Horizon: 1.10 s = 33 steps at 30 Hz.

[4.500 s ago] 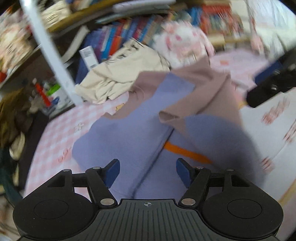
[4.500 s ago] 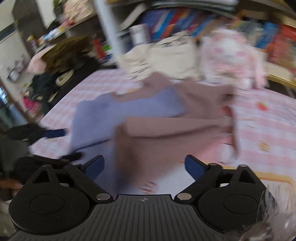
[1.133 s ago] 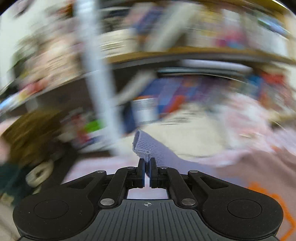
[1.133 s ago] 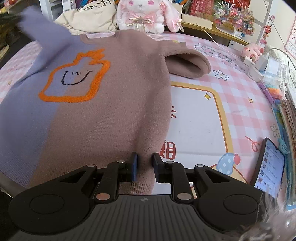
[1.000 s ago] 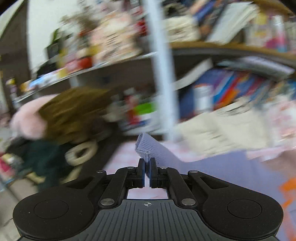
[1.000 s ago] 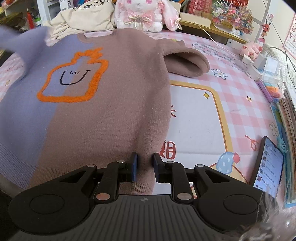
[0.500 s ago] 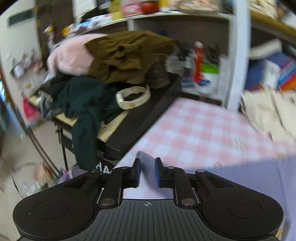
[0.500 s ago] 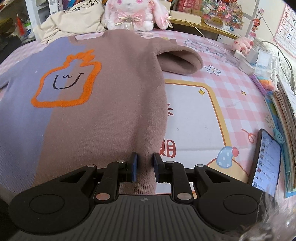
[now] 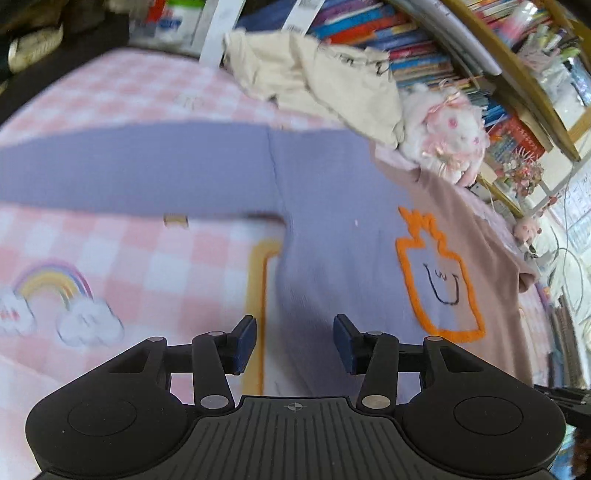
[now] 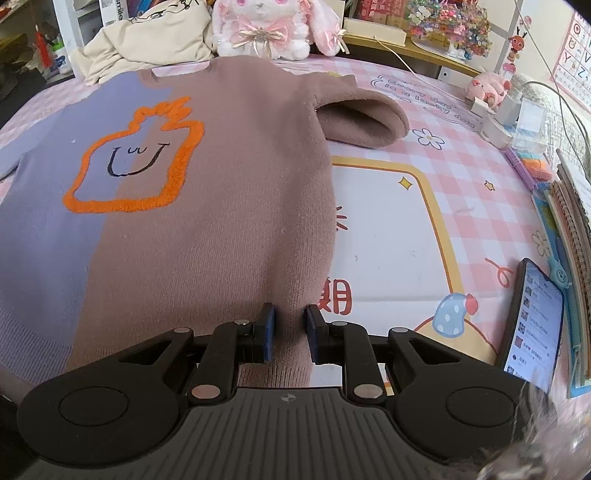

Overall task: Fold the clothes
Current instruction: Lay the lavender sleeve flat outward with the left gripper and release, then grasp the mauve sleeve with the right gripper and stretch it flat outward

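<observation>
A sweater (image 10: 221, 206), lilac on one half and mauve on the other with an orange outlined face, lies front up on the pink checked mat (image 10: 480, 177). In the right wrist view my right gripper (image 10: 289, 332) is shut on a pinch of its mauve hem. The mauve sleeve (image 10: 362, 118) lies doubled back near the shoulder. In the left wrist view the lilac sleeve (image 9: 129, 166) stretches flat to the left. My left gripper (image 9: 293, 347) hovers over the sweater's (image 9: 332, 229) lilac side edge. Its jaws are opening, and the pads press on nothing.
A crumpled cream garment (image 10: 147, 48) and a pink plush rabbit (image 10: 266, 26) sit beyond the collar, with bookshelves (image 9: 406, 48) behind. A lit phone (image 10: 532, 321) and stacked notebooks (image 10: 569, 258) lie along the right edge. A charger and cables (image 10: 498, 122) rest at the far right.
My left gripper let go of the lilac cuff, opened, and swung down over the sweater's body. The lilac sleeve now lies spread out flat. The right gripper kept still on the hem.
</observation>
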### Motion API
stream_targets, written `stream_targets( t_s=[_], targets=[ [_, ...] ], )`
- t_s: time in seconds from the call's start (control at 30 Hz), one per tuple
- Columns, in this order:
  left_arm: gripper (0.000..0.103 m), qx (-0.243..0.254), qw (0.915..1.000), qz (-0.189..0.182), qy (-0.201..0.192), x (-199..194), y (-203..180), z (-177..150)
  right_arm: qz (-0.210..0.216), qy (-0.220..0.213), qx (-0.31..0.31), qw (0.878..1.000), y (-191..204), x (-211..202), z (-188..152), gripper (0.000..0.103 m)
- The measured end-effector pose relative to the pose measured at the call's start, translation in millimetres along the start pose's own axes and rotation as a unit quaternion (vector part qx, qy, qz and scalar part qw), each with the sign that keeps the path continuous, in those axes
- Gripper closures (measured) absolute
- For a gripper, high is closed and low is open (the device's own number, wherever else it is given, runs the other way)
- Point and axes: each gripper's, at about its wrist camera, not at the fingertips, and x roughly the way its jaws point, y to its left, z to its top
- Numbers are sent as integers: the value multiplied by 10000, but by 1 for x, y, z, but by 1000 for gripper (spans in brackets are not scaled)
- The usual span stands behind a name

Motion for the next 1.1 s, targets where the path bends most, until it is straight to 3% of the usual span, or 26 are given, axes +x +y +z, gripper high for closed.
stream_targets(
  t_s=[0.2, 0.27, 0.33, 0.43, 0.5, 0.57, 0.67, 0.73, 0.83, 0.93, 1.03, 1.1],
  targets=[
    [59, 29, 9992, 394, -82, 3, -22, -11, 159, -92, -6, 9998, -5, 0, -2, 84],
    [65, 39, 9987, 505, -82, 6, -31, -14, 227, -121, -74, 9996, -6, 0, -2, 84],
    [96, -34, 9985, 540, -40, 10, -39, -17, 287, -151, -197, 9993, -7, 0, -3, 86],
    [97, -394, 9988, 297, -71, 1, -44, -17, 408, -214, -470, 9978, -8, 1, -3, 89],
    [98, -180, 9983, 334, -442, -25, -55, -12, 534, -280, -731, 9955, -5, 3, -2, 89],
    [98, -15, 9960, 596, -671, -44, -59, -7, 760, -321, -980, 9918, -1, 5, 2, 89],
    [97, 306, 9885, 1416, -430, -41, -50, -3, 1296, -248, -1080, 9854, 7, 9, 9, 90],
    [93, 726, 9806, 1819, 2, -21, -45, -7, 1661, -192, -1131, 9794, 12, 11, 13, 90],
    [88, 958, 9719, 2134, 271, -1, -35, -12, 2014, 6, -1172, 9725, 10, 14, 20, 88],
    [76, 721, 9725, 2213, 111, -4, -31, -9, 2580, 291, -610, 9638, -24, 21, 36, 79],
    [69, 610, 9679, 2425, -269, -17, -36, -15, 2449, 66, 73, 9695, -70, 32, 78, 76],
    [66, 742, 9639, 2483, -619, -24, -46, -22, 2019, -137, 82, 9793, -90, 45, 113, 76]
  ],
)
